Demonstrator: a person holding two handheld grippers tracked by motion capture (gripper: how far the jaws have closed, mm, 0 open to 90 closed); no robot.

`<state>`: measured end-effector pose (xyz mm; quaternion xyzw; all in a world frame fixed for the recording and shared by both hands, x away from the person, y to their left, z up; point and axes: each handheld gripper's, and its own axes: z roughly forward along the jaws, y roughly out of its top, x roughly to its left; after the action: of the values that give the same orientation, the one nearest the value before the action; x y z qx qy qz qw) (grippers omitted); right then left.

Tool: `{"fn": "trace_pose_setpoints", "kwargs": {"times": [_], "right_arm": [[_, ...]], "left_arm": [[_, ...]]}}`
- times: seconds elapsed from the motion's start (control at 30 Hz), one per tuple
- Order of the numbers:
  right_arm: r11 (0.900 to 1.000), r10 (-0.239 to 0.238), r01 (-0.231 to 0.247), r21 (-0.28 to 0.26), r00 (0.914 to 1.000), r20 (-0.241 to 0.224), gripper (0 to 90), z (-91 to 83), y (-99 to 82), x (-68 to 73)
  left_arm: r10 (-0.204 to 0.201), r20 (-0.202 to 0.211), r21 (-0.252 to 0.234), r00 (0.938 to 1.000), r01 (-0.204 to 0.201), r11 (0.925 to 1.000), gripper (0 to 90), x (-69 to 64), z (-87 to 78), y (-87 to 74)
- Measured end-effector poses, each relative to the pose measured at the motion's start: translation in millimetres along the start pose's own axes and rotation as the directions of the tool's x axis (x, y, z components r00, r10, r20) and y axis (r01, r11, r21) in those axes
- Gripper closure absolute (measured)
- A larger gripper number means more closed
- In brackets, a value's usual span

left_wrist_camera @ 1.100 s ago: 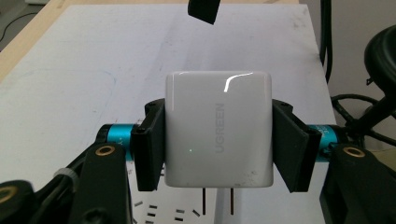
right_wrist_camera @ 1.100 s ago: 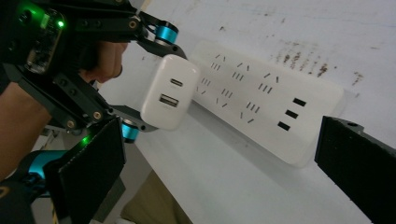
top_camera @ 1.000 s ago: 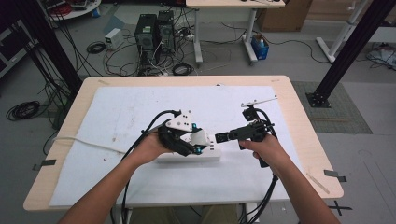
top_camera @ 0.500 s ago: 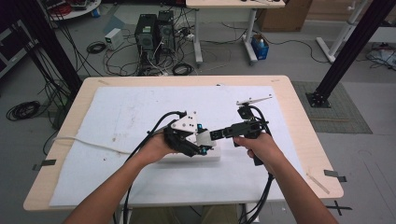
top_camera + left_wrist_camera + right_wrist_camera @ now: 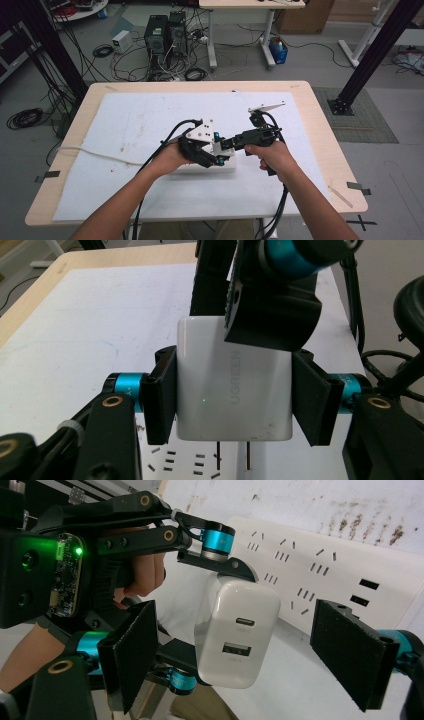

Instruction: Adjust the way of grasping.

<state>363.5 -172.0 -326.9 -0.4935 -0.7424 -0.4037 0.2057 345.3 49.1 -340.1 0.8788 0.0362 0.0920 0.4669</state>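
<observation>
Closing in, our right gripper (image 5: 250,660) jaws narrow around — not yet touching — the charger (image 5: 234,390) our left gripper (image 5: 235,395) clamps over the power strip (image 5: 320,565) — handover looks near.

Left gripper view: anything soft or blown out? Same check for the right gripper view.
Left gripper view: the charger is sharp and evenly lit, its brand lettering readable; the right gripper crossing close above is blurred. Right gripper view: charger ports crisp, a green LED glares on the left gripper, and the power strip behind is softer.
</observation>
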Motion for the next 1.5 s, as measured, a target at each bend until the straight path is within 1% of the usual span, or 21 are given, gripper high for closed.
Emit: {"fn": "trace_pose_setpoints", "kwargs": {"times": [0.03, 0.07, 0.1, 0.27, 0.33, 0.47, 0.6, 0.63, 0.8, 0.9, 1.07, 1.1, 1.13, 1.2, 1.23, 1.27, 1.33, 1.37, 1.43, 1.47, 1.5], "right_arm": [[1.0, 0.008, -0.008, 0.005, 1.0, 0.0, 19.4, 0.5, 0.0, -0.1], [0.9999, 0.011, -0.011, 0.007, 0.9999, 0.003, 22.7, 1.0, -0.1, -0.3], [0.9999, 0.011, -0.011, 0.01, 0.9999, -0.007, 26.4, 1.0, -0.3, -0.5], [0.9992, 0.038, -0.038, 0.014, 0.9992, -0.009, 29.3, 2.6, 0.3, -0.5], [0.9992, 0.038, -0.038, 0.014, 0.9993, -0.008, 33.4, 3.1, 0.1, -0.5], [0.9992, 0.039, -0.039, 0.013, 0.9992, -0.013, 38.2, 3.0, 0.3, -1.4], [0.9981, 0.061, -0.061, 0.012, 0.9974, -0.039, 43.4, 3.0, 0.0, -3.1], [0.9969, 0.078, -0.078, 0.012, 0.9958, -0.047, 44.5, 3.0, -0.3, -4.2], [0.9949, 0.101, -0.101, 0.007, 0.9925, -0.069, 48.9, 2.9, -2.2, -8.4], [0.995, 0.1, -0.099, 0.016, 0.992, -0.077, 51.4, 4.2, -3.3, -8.8], [0.9944, 0.105, -0.104, 0.017, 0.9904, -0.09, 58.3, 6.4, -5.1, -10.7], [0.9942, 0.107, -0.107, 0.014, 0.9899, -0.092, 59.9, 6.7, -5.9, -11.6], [0.9906, 0.137, -0.135, 0.023, 0.9843, -0.111, 60.9, 7.4, -6.7, -13.5], [0.9896, 0.144, -0.143, 0.018, 0.9833, -0.112, 62.1, 9.2, -8.4, -15.4], [0.9899, 0.142, -0.141, 0.015, 0.984, -0.107, 62.3, 10.2, -9.1, -14.9], [0.9899, 0.142, -0.141, 0.017, 0.9846, -0.102, 62.4, 10.4, -9.3, -14.9], [0.9935, 0.114, -0.114, 0.004, 0.9898, -0.086, 62.5, 10.5, -9.6, -14.1], [0.9954, 0.095, -0.095, -0.003, 0.9927, -0.075, 62.6, 10.6, -9.5, -13.1], [0.9989, 0.046, -0.046, -0.007, 0.9988, -0.021, 62.5, 9.5, -9.2, -11.2], [0.9998, 0.02, -0.02, -0.008, 0.9998, 0.004, 62.5, 8.3, -9.1, -10.6], [0.9998, 0.01, -0.01, -0.02, 0.9998, 0.019, 62.6, 6.4, -9.3, -10.8]], "left_arm": [[0.003, -0.002, -0.001, 1.0, -0.003, 1.0, 42.6, -0.2, 0.3, 0.1], [0.007, -0.002, 0.002, 1.0, -0.007, 1.0, 42.6, -0.3, 0.3, 0.4], [0.005, 0.0, -0.001, 1.0, -0.005, 1.0, 42.6, -0.7, 0.7, 0.6], [0.008, -0.002, -0.006, 1.0, -0.008, 0.9999, 42.6, -1.3, 1.4, 1.0], [0.009, -0.002, -0.006, 1.0, -0.009, 0.9999, 42.6, -1.4, 1.4, 1.0], [0.011, -0.007, -0.008, 0.9999, -0.011, 0.9999, 42.6, -1.7, 1.2, 1.1], [0.019, -0.009, -0.01, 0.9998, -0.019, 0.9998, 42.6, -2.9, 1.1, 1.5], [0.021, -0.011, -0.009, 0.9997, -0.021, 0.9997, 42.6, -3.4, 1.0, 1.7], [0.03, -0.016, -0.013, 0.9994, -0.03, 0.9995, 42.6, -4.9, 2.2, 2.5], [0.033, -0.016, -0.008, 0.9993, -0.034, 0.9994, 42.6, -5.2, 2.6, 2.2], [0.045, -0.023, -0.006, 0.9987, -0.046, 0.9989, 42.6, -5.6, 2.1, 2.0], [0.057, -0.028, 0.0, 0.998, -0.057, 0.9984, 42.6, -6.3, 1.9, 2.2], [0.068, -0.037, 0.009, 0.997, -0.068, 0.9976, 42.6, -7.4, 2.0, 2.4], [0.081, -0.043, 0.025, 0.9958, -0.08, 0.9965, 42.5, -8.9, 3.7, 1.8], [0.081, -0.045, 0.024, 0.9957, -0.08, 0.9965, 42.5, -9.2, 4.3, 1.3], [0.074, -0.049, 0.022, 0.996, -0.073, 0.9971, 42.4, -9.3, 5.0, 0.6], [0.046, -0.045, 0.023, 0.9979, -0.045, 0.9987, 42.0, -7.7, 5.7, 0.1], [0.021, -0.044, 0.025, 0.9988, -0.02, 0.9995, 39.5, -6.4, 6.1, -0.2], [-0.02, -0.042, 0.055, 0.9989, 0.022, 0.9983, 26.9, -3.3, 5.7, -1.9], [-0.038, -0.036, 0.07, 0.9986, 0.041, 0.9967, 25.5, -2.2, 5.2, -3.7], [-0.049, -0.035, 0.092, 0.9982, 0.052, 0.9945, 23.7, -0.4, 4.5, -5.2]]}}
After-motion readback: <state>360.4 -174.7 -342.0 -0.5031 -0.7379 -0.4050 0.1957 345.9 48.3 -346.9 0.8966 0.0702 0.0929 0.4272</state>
